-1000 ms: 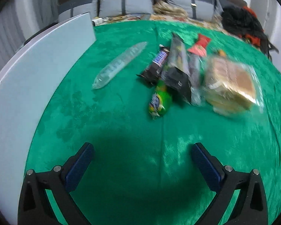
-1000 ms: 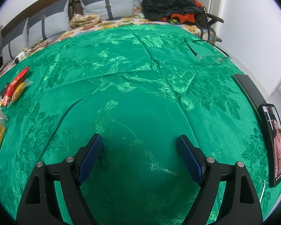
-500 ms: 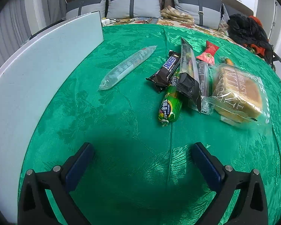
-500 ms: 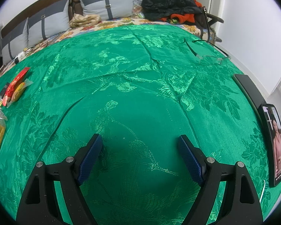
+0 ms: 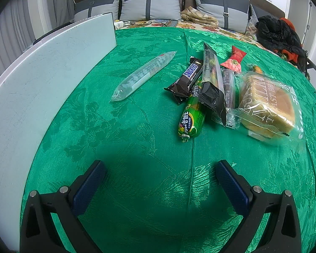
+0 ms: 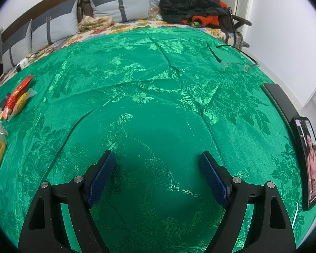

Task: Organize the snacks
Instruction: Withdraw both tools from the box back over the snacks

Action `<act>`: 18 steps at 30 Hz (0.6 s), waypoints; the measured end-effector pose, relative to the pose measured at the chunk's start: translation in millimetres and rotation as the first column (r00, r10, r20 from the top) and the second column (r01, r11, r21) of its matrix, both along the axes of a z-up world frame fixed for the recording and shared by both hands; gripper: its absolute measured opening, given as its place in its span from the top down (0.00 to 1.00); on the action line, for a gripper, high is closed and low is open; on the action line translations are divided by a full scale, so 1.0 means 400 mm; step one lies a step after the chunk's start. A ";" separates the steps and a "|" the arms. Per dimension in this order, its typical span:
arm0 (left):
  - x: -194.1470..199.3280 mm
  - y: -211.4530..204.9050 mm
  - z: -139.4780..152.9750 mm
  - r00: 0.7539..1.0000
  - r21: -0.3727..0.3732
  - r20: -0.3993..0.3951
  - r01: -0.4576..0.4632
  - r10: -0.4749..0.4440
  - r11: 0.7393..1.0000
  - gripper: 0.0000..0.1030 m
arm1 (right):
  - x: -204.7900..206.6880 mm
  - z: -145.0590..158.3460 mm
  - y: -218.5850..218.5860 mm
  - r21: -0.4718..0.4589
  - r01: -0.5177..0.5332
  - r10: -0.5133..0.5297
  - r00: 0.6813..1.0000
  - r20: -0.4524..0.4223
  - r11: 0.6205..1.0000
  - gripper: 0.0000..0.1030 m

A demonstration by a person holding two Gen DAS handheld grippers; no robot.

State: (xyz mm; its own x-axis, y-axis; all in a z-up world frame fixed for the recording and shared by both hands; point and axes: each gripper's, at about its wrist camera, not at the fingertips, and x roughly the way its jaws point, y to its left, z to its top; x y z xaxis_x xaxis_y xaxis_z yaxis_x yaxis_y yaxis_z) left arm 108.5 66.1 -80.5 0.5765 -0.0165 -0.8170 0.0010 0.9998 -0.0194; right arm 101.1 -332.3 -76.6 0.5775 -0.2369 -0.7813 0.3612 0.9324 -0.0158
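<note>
1. Left gripper [image 5: 158, 168] wide open, holding nothing, above green cloth [image 5: 136, 137], snacks ahead of it.
2. Right gripper [image 6: 158, 160] wide open, empty, over bare cloth.
3. Snack pile right of centre in left view: sausage [image 5: 190, 117] nearest, under the Snickers [image 5: 188, 78] and a black bar [image 5: 211, 80].
4. Bread pack [image 5: 267, 105] at the pile's right, touching a clear-wrapped bar [image 5: 228, 88]; red candy [image 5: 233, 60] behind.
5. Clear tube [image 5: 144, 76] lies apart, left of pile.
6. White board [image 5: 41, 84] along cloth's left edge.
7. Right view: glasses [image 6: 236, 62] and phone [image 6: 311, 162] at the right; red candy [image 6: 18, 92] and bread at the left edge.
</note>
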 end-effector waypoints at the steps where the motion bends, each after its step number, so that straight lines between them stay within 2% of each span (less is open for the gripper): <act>1: 0.002 -0.001 -0.002 1.000 0.000 0.000 0.000 0.000 1.000 0.00 | 0.000 0.000 0.000 0.000 0.000 0.000 1.000 0.000 1.000 0.18; 18: -0.001 0.000 0.000 1.000 0.000 0.001 -0.001 0.001 1.000 0.00 | -0.001 0.000 0.000 0.000 -0.001 0.001 1.000 0.000 1.000 0.18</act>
State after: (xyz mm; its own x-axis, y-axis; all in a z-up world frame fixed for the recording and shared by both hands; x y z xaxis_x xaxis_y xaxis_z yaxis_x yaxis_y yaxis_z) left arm 108.2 66.1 -80.4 0.5772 -0.0157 -0.8164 0.0000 0.9998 -0.0192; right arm 100.8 -332.3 -76.5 0.5779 -0.2362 -0.7812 0.3604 0.9327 -0.0154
